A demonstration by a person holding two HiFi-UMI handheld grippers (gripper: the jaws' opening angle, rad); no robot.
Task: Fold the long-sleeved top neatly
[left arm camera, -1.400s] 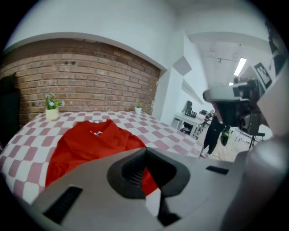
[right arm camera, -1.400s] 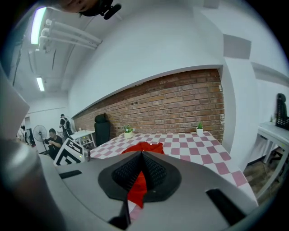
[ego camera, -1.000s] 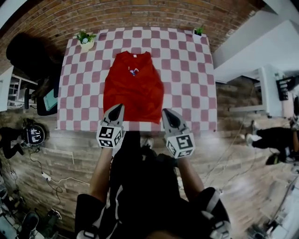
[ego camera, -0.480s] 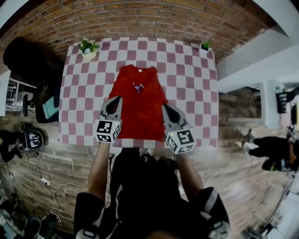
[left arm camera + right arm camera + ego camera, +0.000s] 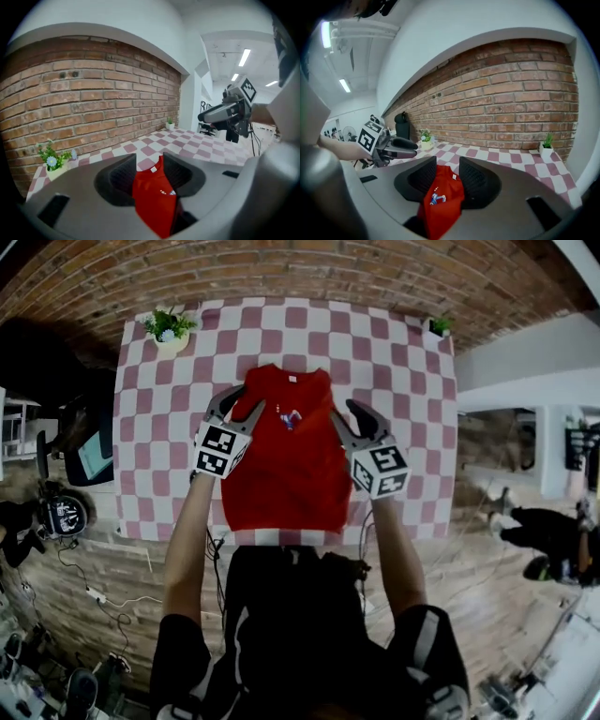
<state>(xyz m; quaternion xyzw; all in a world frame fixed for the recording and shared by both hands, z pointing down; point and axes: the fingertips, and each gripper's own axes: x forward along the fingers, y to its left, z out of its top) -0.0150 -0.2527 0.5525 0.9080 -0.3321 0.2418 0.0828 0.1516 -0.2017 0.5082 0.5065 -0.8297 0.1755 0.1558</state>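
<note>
**Both jaws brought over the shoulders for the next fold**

The room is bounded at 12 o'clock by a curved red brick wall (image 5: 300, 277), and a wooden plank floor (image 5: 141, 559) lies at 6 o'clock, under the person.

Against the wall stands a desk covered in a pink-and-white checked cloth (image 5: 394, 362).

The red long-sleeved fabric top (image 5: 291, 474) lies flat at the centre of the desk, with its collar toward 12 o'clock and its hem near the 6 o'clock edge. No sleeve is seen spread to either side, so the sleeves are judged already folded in and a lengthwise fold is judged to be in hand.

The left gripper (image 5: 239, 406) is held over the shoulder at 10 o'clock of the top, and the right gripper (image 5: 343, 413) over the shoulder at 2 o'clock. Both pairs of jaws are opening, roughly halfway apart. Nothing is gripped; the red cloth is only seen through each gap.

For the next move, each shoulder would probably need to be pinched evenly so that both can be carried together toward the hem.

A small flowering plant in a pale pot (image 5: 169, 326) stands at the desk's 11 o'clock corner, and a smaller green potted plant (image 5: 438, 326) at 1 o'clock.
</note>
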